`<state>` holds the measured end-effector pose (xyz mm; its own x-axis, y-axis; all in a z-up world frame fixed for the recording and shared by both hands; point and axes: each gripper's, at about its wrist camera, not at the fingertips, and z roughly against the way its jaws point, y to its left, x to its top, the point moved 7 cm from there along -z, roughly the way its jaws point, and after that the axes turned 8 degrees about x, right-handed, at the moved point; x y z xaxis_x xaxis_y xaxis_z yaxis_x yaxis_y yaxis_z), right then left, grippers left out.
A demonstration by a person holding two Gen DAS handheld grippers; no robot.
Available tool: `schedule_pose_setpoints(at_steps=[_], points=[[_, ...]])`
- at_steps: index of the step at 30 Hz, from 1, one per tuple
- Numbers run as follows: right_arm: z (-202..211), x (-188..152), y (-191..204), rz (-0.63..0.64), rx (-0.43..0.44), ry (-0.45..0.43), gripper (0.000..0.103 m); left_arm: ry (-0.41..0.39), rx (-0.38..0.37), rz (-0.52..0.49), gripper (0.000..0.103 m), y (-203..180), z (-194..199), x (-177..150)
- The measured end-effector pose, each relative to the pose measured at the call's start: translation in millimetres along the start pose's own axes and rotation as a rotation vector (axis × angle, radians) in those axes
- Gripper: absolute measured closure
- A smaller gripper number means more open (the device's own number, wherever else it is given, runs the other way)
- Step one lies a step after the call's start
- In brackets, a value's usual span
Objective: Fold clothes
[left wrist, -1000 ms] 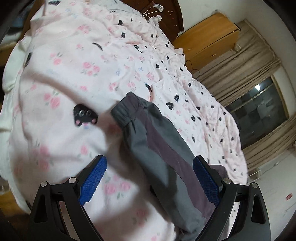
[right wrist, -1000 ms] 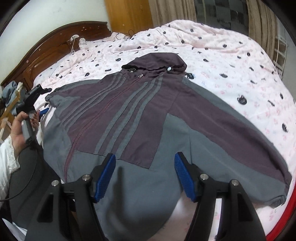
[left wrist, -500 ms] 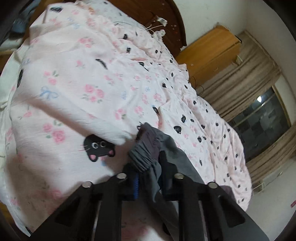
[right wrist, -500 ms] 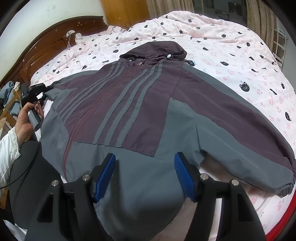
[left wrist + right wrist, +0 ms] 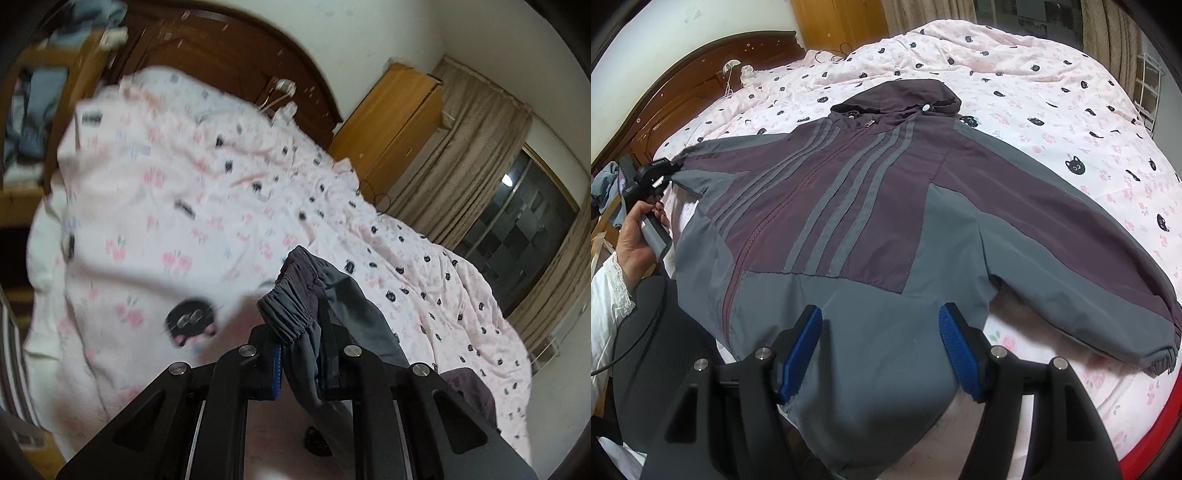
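Jacket [image 5: 871,206] lies spread face-up across the bed [image 5: 1052,110]; left gripper [image 5: 299,365] jaws clamp only the gathered cuff [image 5: 291,314], which may slip free under pull, while right gripper [image 5: 881,354] jaws stand open over the hem, gripping nothing.
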<state>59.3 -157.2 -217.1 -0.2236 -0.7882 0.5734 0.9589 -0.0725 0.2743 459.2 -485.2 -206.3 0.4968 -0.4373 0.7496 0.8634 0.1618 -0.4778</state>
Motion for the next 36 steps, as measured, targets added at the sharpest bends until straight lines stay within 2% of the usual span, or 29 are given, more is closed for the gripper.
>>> schedule_pose_setpoints(at_steps=[3, 8, 13, 17, 23, 28, 32, 36], points=[[2.4, -1.3, -2.8, -0.007, 0.004, -0.002, 0.035, -0.054, -0.012, -0.054, 0.091, -16.2, 19.3, 11.3], [3.0, -2.7, -5.0, -0.016, 0.014, -0.006, 0.035, -0.095, -0.086, -0.107, 0.091, -48.3, 41.2, 28.3], [5.0, -4.0, -7.5, -0.033, 0.028, -0.014, 0.035, -0.129, -0.198, -0.211, 0.091, -94.9, 67.3, 31.0], [8.1, -5.4, -12.6, -0.051, 0.039, -0.023, 0.035, -0.151, -0.301, -0.327, 0.091, -138.4, 93.4, 17.2], [12.8, -6.4, -21.4, -0.084, 0.053, -0.035, 0.035, -0.182, -0.408, -0.526, 0.091, -197.3, 131.3, -24.5], [19.5, -5.8, -26.8, -0.104, 0.061, -0.048, 0.035, -0.158, -0.498, -0.743, 0.091, -230.9, 158.6, -84.6], [24.4, -5.1, -31.3, -0.117, 0.054, -0.062, 0.035, -0.082, -0.526, -0.918, 0.091, -237.4, 168.3, -143.8], [27.8, -4.4, -38.2, -0.137, 0.050, -0.071, 0.035, 0.048, -0.519, -1.040, 0.091, -230.9, 162.9, -196.1]])
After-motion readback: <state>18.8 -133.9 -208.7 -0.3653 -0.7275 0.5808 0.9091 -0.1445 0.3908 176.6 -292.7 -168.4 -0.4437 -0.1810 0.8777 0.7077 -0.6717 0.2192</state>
